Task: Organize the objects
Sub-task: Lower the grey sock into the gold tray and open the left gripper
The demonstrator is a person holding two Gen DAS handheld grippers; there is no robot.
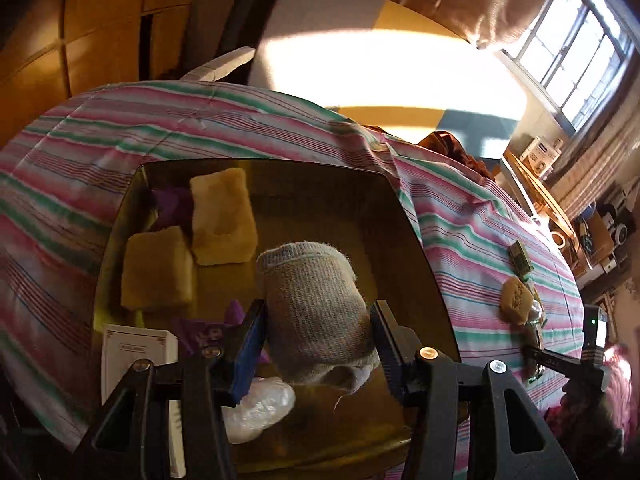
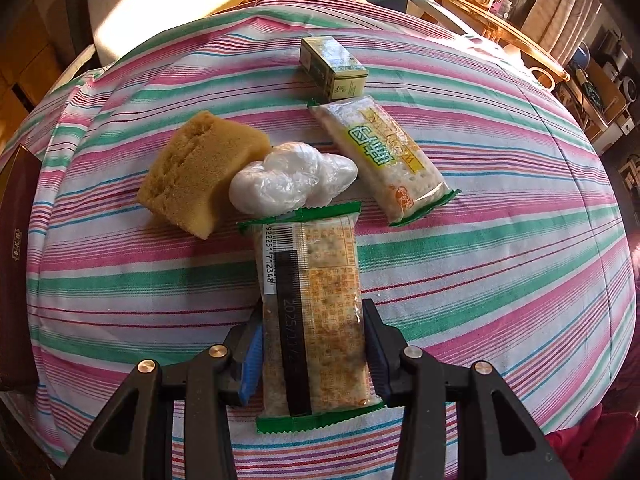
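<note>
On top of the striped bedcover [image 2: 500,248] sits a shiny brown tray [image 1: 404,240]. Two yellow sponges [image 1: 224,216] already lie in it, with a white box [image 1: 138,356] and a purple wrapper [image 1: 200,334] near its front edge.

The left gripper [image 1: 318,344] holds a rolled grey sock [image 1: 316,312] over the tray, pads pressing on both sides. I think the sock should go down on the bare floor of the tray, beside the sponges and not on top of them. It is soft, so it should be set low before the fingers let go, or it may roll.

The right gripper [image 2: 314,354] is closed on a cracker packet [image 2: 312,320] lying on the bedcover. A gentle squeeze is best, since crackers break. Another cracker packet [image 2: 384,160], a white plastic bundle [image 2: 292,182], a brown sponge [image 2: 200,176] and a small green box [image 2: 332,68] lie just past it, waiting.
</note>
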